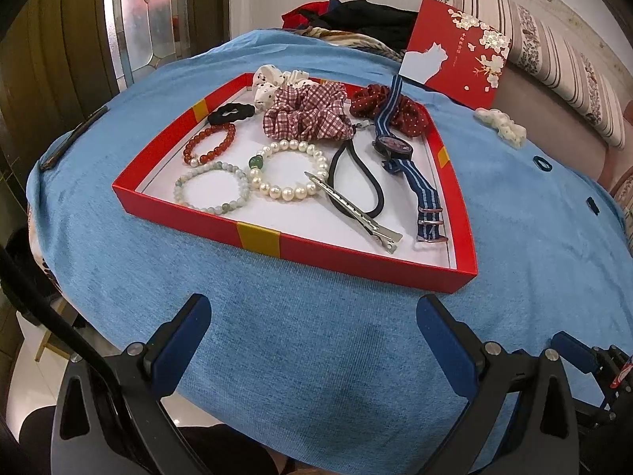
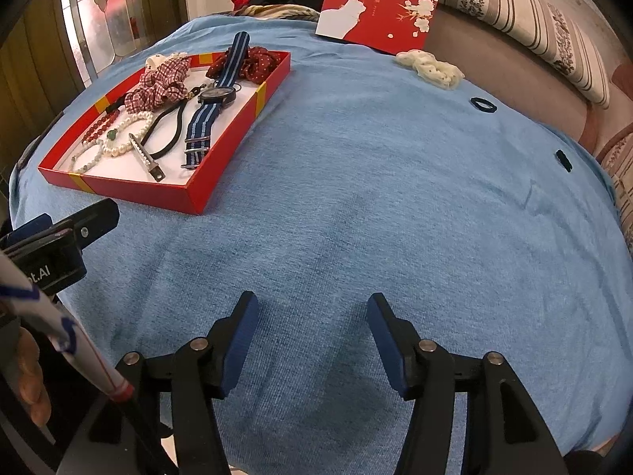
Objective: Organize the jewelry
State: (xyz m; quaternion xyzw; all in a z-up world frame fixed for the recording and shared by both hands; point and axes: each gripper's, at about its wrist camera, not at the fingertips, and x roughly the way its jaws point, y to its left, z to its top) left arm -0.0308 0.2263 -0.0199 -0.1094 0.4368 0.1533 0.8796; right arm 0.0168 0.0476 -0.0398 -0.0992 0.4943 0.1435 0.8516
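A shallow red box (image 1: 356, 263) (image 2: 118, 186) on the blue cloth holds bead and pearl bracelets (image 1: 290, 170), a checked scrunchie (image 1: 308, 113), a striped-strap watch (image 1: 395, 146) (image 2: 217, 95), a metal hair clip (image 1: 356, 209) and black hair ties (image 1: 356, 174). Outside the box lie a white scrunchie (image 1: 502, 126) (image 2: 431, 67) and two small dark hair ties (image 2: 482, 105) (image 2: 563, 160). My left gripper (image 1: 312, 316) hovers open over bare cloth just in front of the box. To its right, my right gripper (image 2: 312, 316) is open above the cloth, nothing between its fingers.
The red box lid (image 1: 455, 51) (image 2: 379, 4) with a white cat leans at the back against a striped cushion (image 2: 534, 19). Dark clothes (image 1: 356, 19) are piled behind the table. A phone (image 1: 75, 134) lies at the left edge of the cloth.
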